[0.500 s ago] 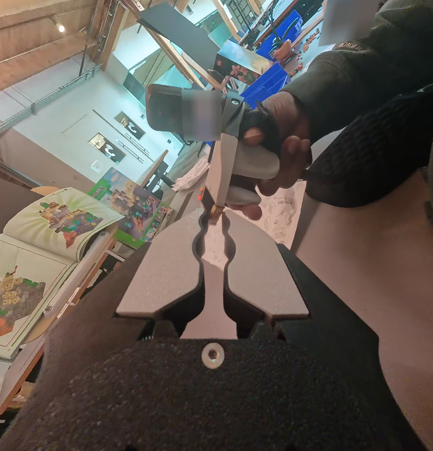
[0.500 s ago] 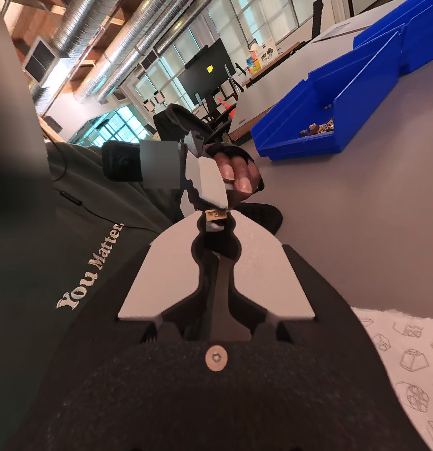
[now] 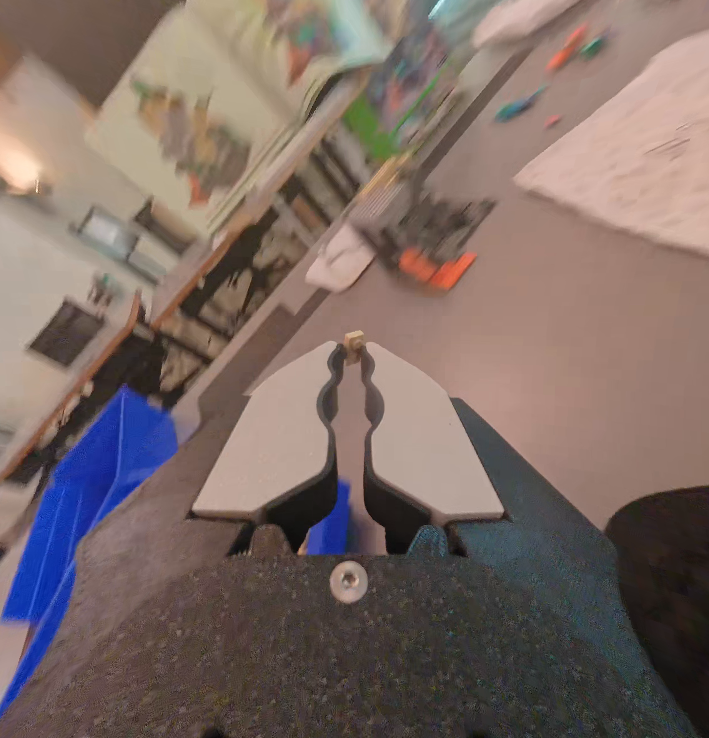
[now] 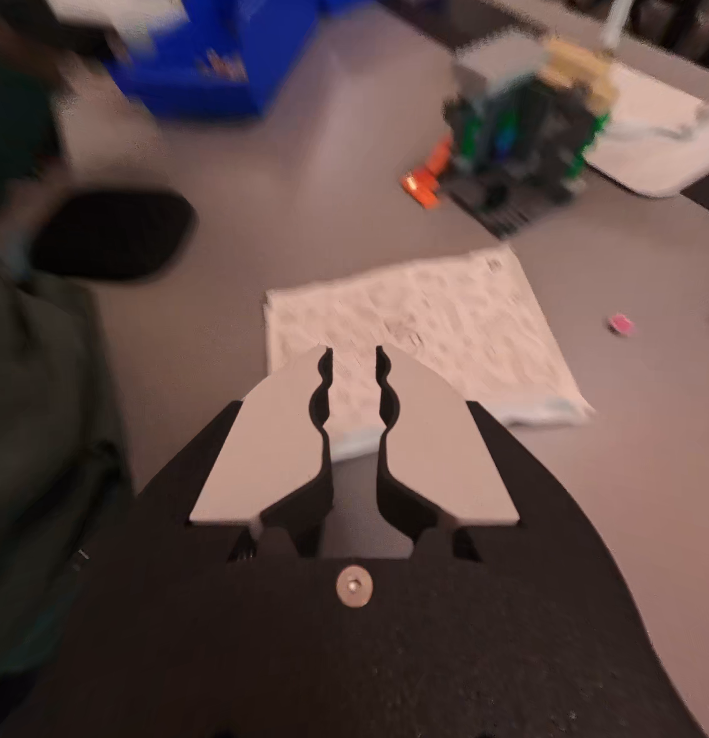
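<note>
Here left tongs (image 3: 352,351) pinch tan brick (image 3: 353,346); right tongs (image 4: 353,353) parted, bare.

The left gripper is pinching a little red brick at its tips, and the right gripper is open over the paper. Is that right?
Not quite. The brick is tan, not red, as the left wrist view shows, pinched by the left gripper. The right gripper is indeed open over the paper.

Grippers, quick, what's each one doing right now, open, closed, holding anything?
Left gripper: closed on a small tan brick at its fingertips.
Right gripper: open, nothing between its fingers, above white paper.
</note>
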`<state>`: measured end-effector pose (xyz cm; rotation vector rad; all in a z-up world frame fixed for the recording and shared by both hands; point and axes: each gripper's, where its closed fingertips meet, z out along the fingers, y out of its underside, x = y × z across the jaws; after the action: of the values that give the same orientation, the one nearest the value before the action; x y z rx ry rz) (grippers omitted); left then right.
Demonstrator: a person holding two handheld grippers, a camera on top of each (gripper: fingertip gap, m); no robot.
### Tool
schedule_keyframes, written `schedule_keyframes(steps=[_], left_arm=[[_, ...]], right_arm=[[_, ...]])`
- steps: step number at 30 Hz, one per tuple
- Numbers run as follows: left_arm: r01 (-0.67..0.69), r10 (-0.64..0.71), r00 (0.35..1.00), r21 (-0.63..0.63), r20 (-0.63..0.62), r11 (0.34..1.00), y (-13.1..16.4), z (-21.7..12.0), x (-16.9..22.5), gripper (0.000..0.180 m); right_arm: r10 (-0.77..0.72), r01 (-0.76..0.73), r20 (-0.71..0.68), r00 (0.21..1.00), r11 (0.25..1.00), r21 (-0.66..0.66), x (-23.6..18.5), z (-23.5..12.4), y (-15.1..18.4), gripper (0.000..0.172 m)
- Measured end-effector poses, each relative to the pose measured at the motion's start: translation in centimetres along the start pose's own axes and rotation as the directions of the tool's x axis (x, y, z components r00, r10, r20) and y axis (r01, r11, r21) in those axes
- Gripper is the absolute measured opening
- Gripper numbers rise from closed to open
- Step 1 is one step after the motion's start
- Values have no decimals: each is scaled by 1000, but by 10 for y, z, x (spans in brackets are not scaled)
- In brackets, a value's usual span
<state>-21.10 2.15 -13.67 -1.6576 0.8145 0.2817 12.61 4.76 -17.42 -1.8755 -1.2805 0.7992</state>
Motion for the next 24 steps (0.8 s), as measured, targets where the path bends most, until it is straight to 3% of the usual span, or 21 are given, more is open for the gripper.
schedule_keyframes(steps=[4, 7, 11, 20, 24], left_arm=[[168, -145, 982, -223, 119, 960, 70, -10, -52, 8], [260, -215, 962, -329, 167, 908, 107, -14, -69, 8], [331, -280, 943, -429, 178, 841, 137, -11, -73, 11], [343, -292, 939, -430, 183, 835, 142, -11, -73, 30], [314, -272, 948, -358, 163, 879, 122, -13, -69, 27]], right_arm=[[-75, 51, -89, 993, 967, -248, 27, -14, 71, 20], [-49, 25, -73, 996, 956, -291, 28, -4, 97, 20], [-84, 60, -65, 994, 948, -312, 38, 9, 108, 20], [-166, 198, 114, 980, 889, -414, 34, 24, 113, 18], [-159, 200, 131, 979, 880, -431, 33, 24, 114, 8]])
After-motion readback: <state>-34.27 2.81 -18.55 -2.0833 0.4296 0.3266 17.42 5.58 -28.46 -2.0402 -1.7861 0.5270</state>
